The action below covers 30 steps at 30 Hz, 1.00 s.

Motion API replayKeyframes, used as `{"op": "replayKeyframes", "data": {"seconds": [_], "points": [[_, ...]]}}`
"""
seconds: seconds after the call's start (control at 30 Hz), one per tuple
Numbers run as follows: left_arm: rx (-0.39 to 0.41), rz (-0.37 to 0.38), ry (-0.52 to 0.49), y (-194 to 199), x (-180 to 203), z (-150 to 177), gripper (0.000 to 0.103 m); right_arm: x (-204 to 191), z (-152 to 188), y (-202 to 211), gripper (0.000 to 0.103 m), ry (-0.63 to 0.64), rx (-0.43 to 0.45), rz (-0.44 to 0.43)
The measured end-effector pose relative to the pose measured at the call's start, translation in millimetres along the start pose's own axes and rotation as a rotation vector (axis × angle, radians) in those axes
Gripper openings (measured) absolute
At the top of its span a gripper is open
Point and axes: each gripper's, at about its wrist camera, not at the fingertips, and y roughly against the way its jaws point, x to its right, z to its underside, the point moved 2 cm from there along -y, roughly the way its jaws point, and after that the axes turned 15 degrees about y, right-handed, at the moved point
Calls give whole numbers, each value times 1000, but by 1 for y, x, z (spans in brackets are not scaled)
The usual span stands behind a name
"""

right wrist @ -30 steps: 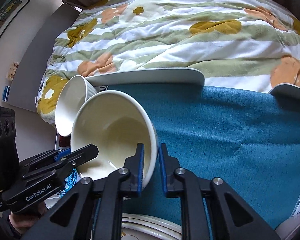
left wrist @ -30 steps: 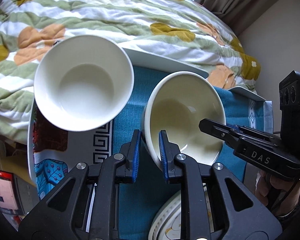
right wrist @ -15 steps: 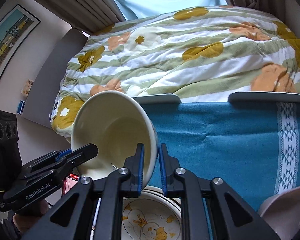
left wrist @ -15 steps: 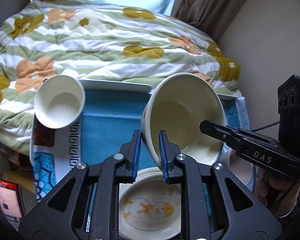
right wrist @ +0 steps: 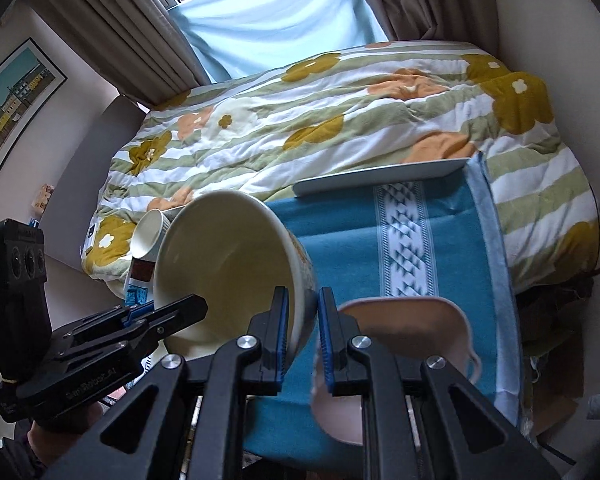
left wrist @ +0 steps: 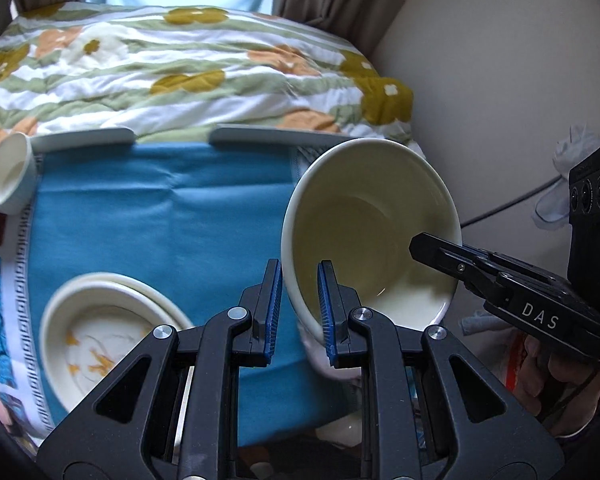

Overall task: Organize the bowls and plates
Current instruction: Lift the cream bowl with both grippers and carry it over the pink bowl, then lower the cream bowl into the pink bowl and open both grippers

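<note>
I have the cream bowl (left wrist: pixel 372 224) gripped from both sides and tilted in the air above the blue cloth (left wrist: pixel 160 216). My left gripper (left wrist: pixel 298 312) has its jaws nearly closed, pinching the bowl's rim on one side. My right gripper (right wrist: pixel 302 334) is the same, jaws almost shut on the opposite wall of the bowl. Below on the cloth, a plate (left wrist: pixel 100 328) with a yellow print lies to the left and a pink dish (right wrist: pixel 412 340) to the right. A small white cup (left wrist: pixel 6 176) sits tilted at the cloth's far left corner, by the bed (left wrist: pixel 180 68).
</note>
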Motion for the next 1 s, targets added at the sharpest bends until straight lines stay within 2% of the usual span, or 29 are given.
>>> {"op": "replayKeyframes", "data": {"seconds": [0.1, 0.23, 0.47, 0.7, 1.0], "points": [[-43, -5, 1, -23, 14, 21, 16, 25, 25, 6, 14, -18, -18, 12], [-123, -56, -29, -59, 22, 45, 16, 49, 59, -4, 14, -80, -67, 21], [-224, -114, -83, -101, 17, 50, 16, 75, 92, -37, 14, -180, -141, 8], [-230, -237, -249, -127, 21, 54, 16, 77, 103, -60, 14, -195, -186, 44], [-208, -273, -336, -137, 28, 53, 16, 82, 108, -64, 13, -238, -183, 68]]}}
